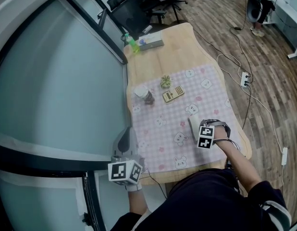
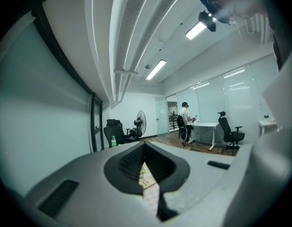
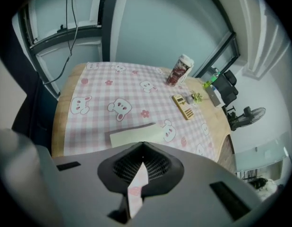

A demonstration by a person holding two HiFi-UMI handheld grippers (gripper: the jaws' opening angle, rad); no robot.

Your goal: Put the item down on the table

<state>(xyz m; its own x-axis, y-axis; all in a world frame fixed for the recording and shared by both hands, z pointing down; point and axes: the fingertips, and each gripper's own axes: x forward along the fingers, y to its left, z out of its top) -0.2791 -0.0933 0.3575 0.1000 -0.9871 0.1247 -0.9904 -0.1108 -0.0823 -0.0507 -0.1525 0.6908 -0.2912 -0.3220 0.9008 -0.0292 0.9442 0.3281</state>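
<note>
- The item point(image 3: 136, 135), a flat cream card or thin pad, lies on the pink checked cloth point(image 3: 103, 86) towards the person's side of the table. It looks light, fairly stiff and not fragile.
- Lying flat like that, I'd say it offers only an edge to pinch.
- The right gripper point(image 3: 143, 146) hangs just above it, jaws fully together, holding nothing and clear of the item.
- The left gripper point(image 2: 145, 144) is closed and empty too, held level off the table's side.
</note>
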